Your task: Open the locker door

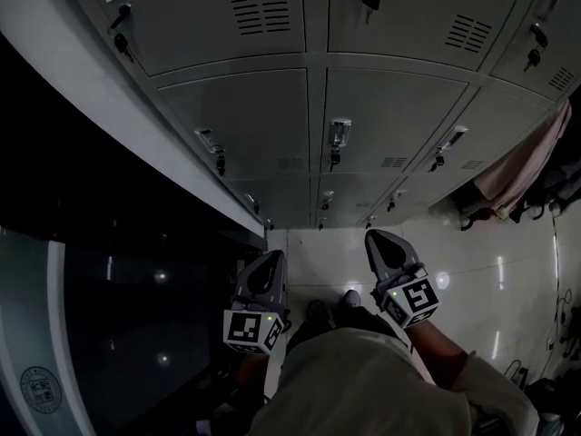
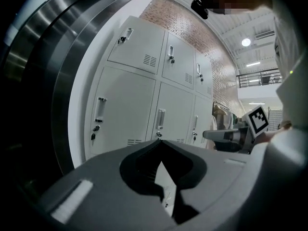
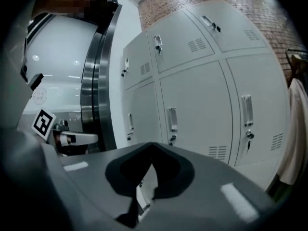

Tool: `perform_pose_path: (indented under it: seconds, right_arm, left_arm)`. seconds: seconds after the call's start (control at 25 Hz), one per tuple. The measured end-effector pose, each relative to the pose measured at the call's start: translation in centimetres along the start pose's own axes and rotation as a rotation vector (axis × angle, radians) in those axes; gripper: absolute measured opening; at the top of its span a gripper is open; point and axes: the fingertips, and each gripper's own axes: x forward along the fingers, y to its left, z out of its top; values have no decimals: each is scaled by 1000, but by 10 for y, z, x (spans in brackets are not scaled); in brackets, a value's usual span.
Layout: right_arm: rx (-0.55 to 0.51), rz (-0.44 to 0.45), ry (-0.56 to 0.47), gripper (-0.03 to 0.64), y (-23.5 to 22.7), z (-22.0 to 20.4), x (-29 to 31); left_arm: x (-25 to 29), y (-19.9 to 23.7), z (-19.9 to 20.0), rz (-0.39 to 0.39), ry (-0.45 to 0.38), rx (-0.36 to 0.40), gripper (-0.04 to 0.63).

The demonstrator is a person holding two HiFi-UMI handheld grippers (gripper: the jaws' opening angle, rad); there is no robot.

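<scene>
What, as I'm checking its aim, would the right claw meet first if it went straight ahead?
Probably the closed locker door with the upright handle; the shut right claw points near its left edge, nothing between. Depth is unclear.

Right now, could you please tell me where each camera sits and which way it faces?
Head view: on the person's head, steeply down the lockers to the floor; left gripper, right gripper and torso show.
Left gripper view: on that gripper, facing the lockers past its shut jaws; right gripper at right.
Right gripper view: on that gripper, facing the lockers past its shut jaws; left gripper at left.
All share the closed lockers.
</scene>
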Motion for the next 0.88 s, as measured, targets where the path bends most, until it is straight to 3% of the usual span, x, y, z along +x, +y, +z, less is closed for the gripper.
perform_pose_path:
  seconds: [0.08,0.2,0.24,0.36,0.56,0.88]
  right_arm:
    - [-9,6,26,3,-21,-51,27]
    - [45,5,90,71,-46,-139,71]
    - [69,3,122,93,-51,-169,86]
    - [98,-7,214,201,-60,-252,130]
    - [130,-42,362,243,-93,-387,200]
    - [155,-76,459,259,-121,-491,261]
  left_arm:
    - [7,7,-35,8,50,-20,71]
    - [5,10,-91,-3,236,-60,71]
    - [2,10,-103,-6,264,-69,71]
    - [-8,7,-122,3,276,-88,74]
    - [-19,12,-149,-13,269,-123,74]
    - [-54,40,-191,34,319,-137,74]
